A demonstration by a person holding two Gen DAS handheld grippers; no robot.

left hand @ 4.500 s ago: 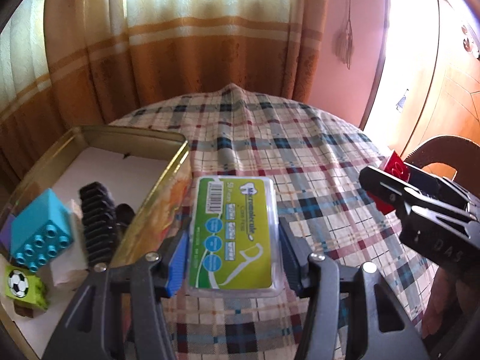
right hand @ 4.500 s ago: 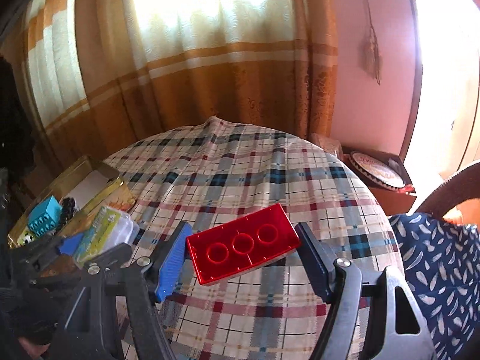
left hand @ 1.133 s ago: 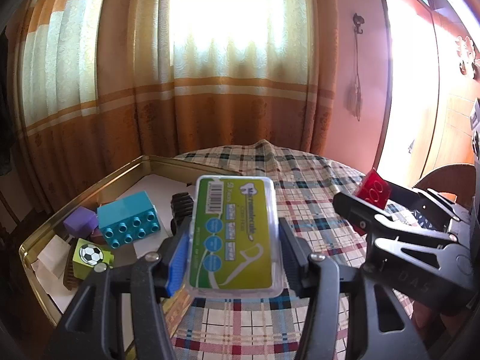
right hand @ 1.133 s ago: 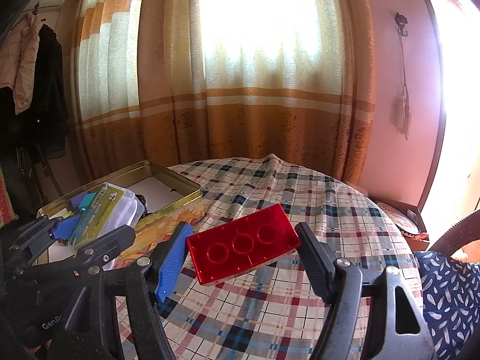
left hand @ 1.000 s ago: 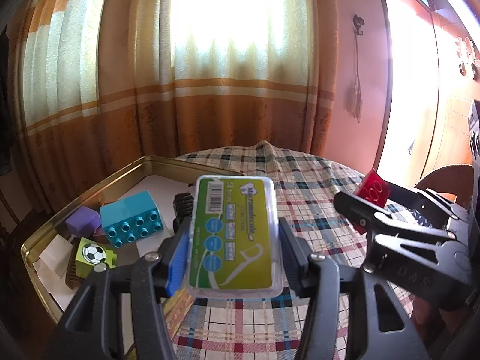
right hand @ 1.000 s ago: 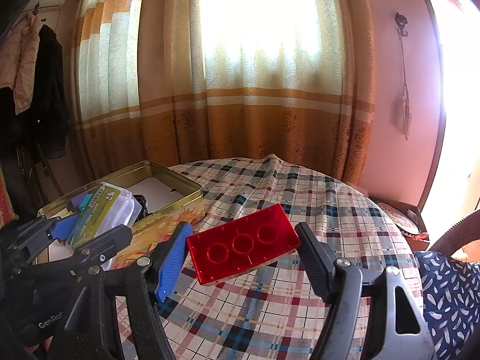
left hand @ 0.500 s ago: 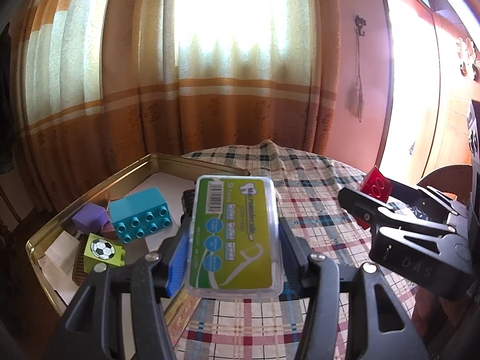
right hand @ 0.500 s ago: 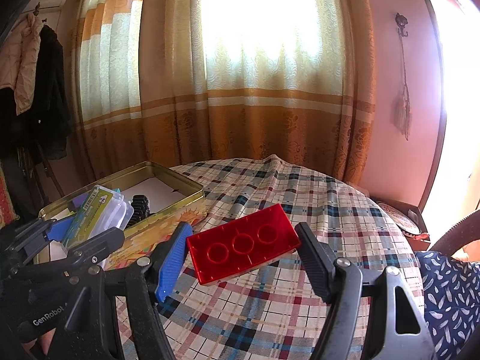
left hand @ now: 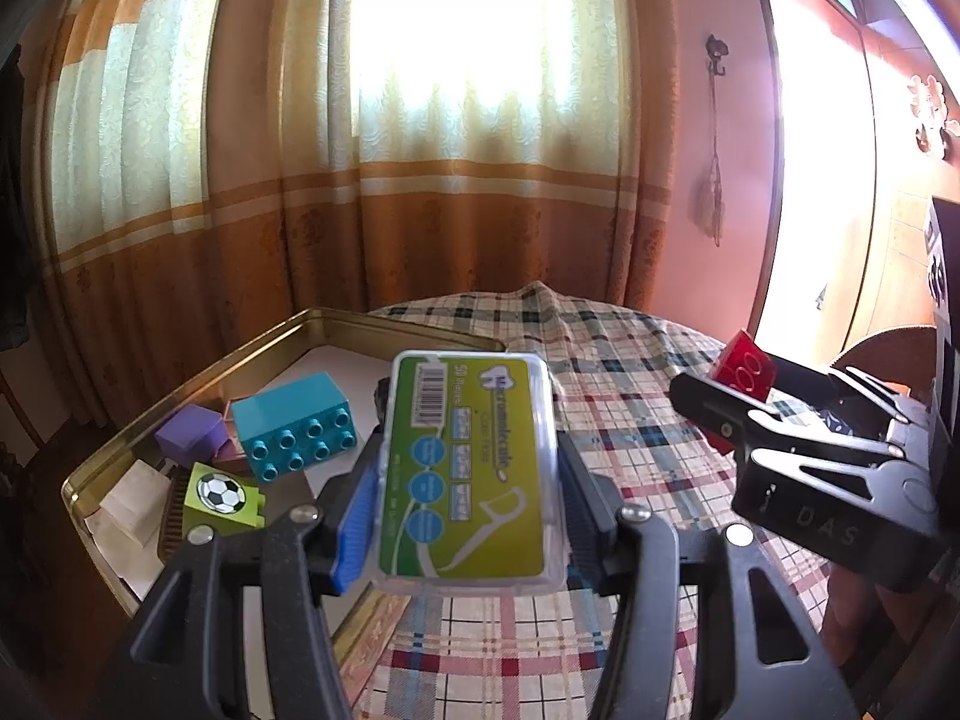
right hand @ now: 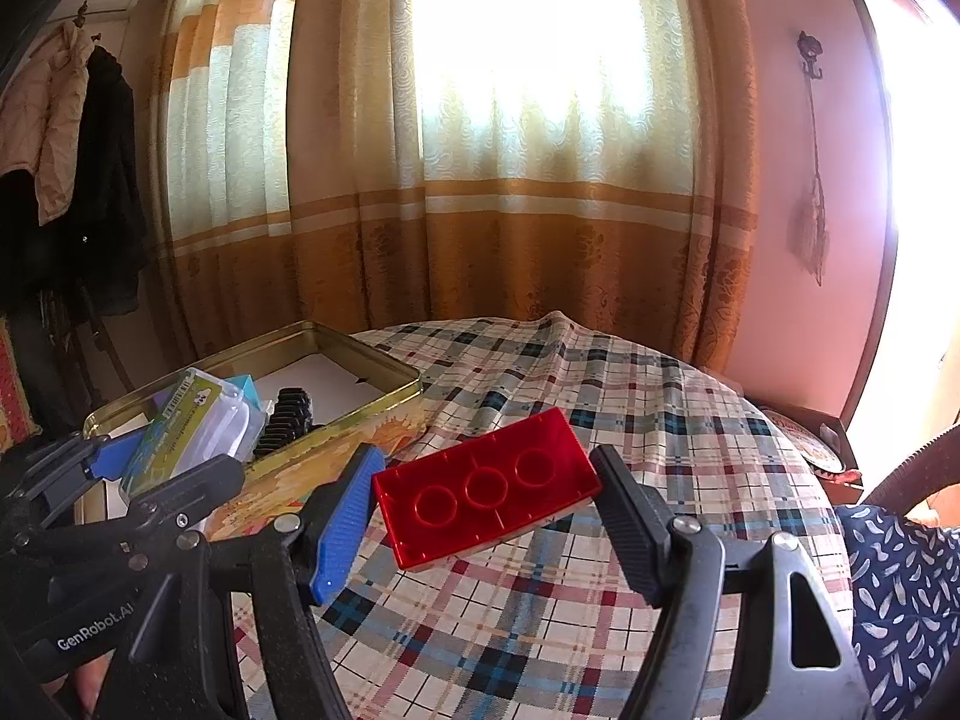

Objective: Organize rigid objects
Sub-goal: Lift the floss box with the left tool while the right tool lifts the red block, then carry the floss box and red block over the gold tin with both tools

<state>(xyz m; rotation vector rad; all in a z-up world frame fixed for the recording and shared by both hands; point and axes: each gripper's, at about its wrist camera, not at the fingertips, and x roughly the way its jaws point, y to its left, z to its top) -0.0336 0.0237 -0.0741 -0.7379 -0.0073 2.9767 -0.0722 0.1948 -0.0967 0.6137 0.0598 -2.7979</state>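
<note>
Clamping a floss pick box (left hand: 471, 468), the left gripper (left hand: 468, 480) hung over the gold tin (left hand: 180, 396). The right gripper (right hand: 486, 516), jaws half spread, gripped a red brick (right hand: 486, 495) above the plaid tablecloth (right hand: 660, 420).

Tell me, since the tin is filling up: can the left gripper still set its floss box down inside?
Probably yes. The left gripper holds the floss box by the tin, whose white floor beyond the teal brick looks bare.

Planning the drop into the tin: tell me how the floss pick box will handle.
The floss pick box looks rigid, its walls unbowed in the left gripper. Its glossy clear plastic may slip. Flat and boxy, it should lie still.
</note>
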